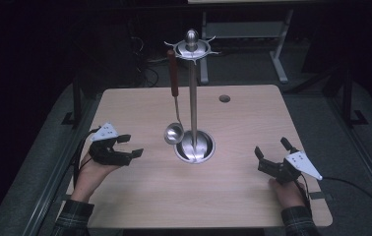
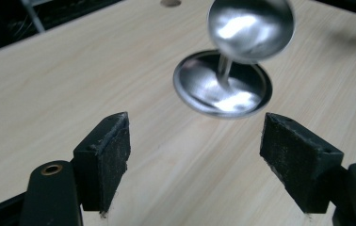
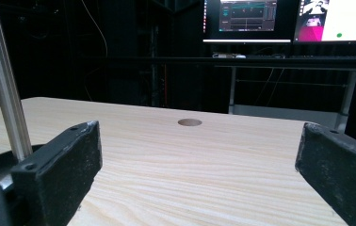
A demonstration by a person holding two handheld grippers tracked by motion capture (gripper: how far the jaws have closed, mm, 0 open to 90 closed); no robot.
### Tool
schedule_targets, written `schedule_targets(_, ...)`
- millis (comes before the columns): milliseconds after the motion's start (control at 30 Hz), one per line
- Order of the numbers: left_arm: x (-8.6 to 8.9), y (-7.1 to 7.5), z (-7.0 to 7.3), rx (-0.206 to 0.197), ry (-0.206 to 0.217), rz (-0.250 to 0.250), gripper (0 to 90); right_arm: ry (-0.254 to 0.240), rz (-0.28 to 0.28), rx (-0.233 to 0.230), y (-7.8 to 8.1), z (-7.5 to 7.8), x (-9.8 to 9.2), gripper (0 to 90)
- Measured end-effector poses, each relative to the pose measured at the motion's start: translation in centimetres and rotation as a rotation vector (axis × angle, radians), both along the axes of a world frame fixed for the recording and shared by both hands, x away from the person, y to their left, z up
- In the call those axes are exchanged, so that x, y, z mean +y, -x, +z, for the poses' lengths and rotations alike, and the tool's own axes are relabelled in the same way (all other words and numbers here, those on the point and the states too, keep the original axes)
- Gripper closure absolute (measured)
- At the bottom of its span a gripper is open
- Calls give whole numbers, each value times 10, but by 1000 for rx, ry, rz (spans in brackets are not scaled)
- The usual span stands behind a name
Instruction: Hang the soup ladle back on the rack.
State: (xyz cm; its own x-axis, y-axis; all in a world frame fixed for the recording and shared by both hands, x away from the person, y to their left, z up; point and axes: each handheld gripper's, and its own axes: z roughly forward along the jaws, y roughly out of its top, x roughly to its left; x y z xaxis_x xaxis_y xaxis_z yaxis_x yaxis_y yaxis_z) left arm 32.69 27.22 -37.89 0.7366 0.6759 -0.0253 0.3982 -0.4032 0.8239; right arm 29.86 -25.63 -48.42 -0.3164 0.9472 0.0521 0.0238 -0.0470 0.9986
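Pale wooden table [image 1: 139,206]: at left, the left gripper [image 1: 131,146], jaws spread and empty, faces a ladle [image 1: 173,132] hanging from the steel stand [image 1: 194,147] (centre); the right gripper [image 1: 271,152] rests, jaws spread.

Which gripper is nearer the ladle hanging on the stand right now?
Left. The left gripper sits just left of the ladle, jaws open toward its bowl. The right gripper rests farther off, beyond the stand on the opposite side.

A steel ladle [image 1: 174,132] with a reddish-brown handle hangs bowl-down from a steel stand [image 1: 193,98] mid-table.
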Motion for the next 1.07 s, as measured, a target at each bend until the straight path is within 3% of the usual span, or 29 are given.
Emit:
schedule_targets(400, 20, 20, -37, 55, -68, 78, 189, 0, 4, 0, 0, 0, 0, 2)
schedule_targets(600, 25, 30, -54, 77, -165, 97, 152, 3, 4, -2, 0, 0, 0, 2)
schedule_targets(733, 32, 34, -66, 96, -192, 128, 118, 5, 4, -5, 0, 0, 0, 2)
schedule_targets(833, 35, 34, -73, 102, -236, 141, 88, 0, 5, 1, 0, 0, 0, 2)
schedule_targets(1067, 38, 30, -81, 131, -233, 146, 88, 0, 5, 0, 0, 0, 0, 2)
